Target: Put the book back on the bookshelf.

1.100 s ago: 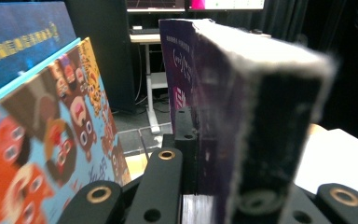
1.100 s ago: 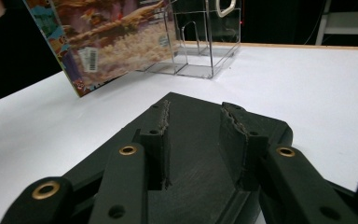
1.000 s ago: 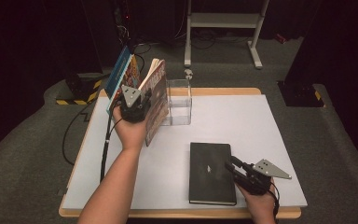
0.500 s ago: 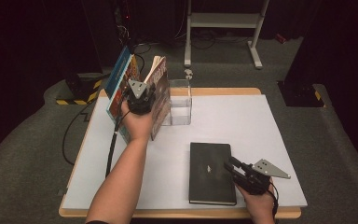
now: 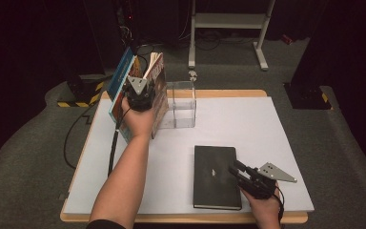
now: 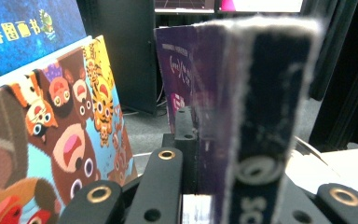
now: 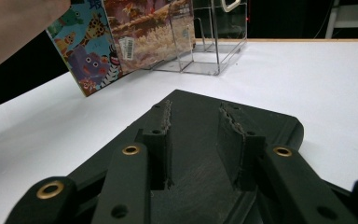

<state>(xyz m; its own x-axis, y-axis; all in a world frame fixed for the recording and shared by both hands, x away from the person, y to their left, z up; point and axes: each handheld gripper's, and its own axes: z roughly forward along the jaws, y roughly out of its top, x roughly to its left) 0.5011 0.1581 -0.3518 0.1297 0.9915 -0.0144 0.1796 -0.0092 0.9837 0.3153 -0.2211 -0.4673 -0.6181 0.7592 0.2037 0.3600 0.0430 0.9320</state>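
At the table's rear left, several picture books lean together: a blue one (image 5: 122, 76) at the back and a cartoon-animal one (image 6: 74, 140) in front of it. My left gripper (image 5: 138, 93) is shut on the top edge of a purple-backed book (image 6: 261, 116), which stands beside a clear acrylic box (image 5: 183, 105). In the left gripper view its jaws (image 6: 205, 121) clamp that book's blurred edge. A black book (image 5: 214, 176) lies flat near the front. My right gripper (image 5: 238, 171) is over its right edge, jaws open and nothing between them (image 7: 193, 116).
The white table top (image 5: 248, 124) stretches bare to the right of the clear box (image 7: 214, 37). A cable trails off the left edge. A white metal stand and dark equipment are on the floor beyond the table.
My left hand has shifted slightly up-right in the high view, carrying the held book closer to the clear box. The right gripper has stayed where it was.
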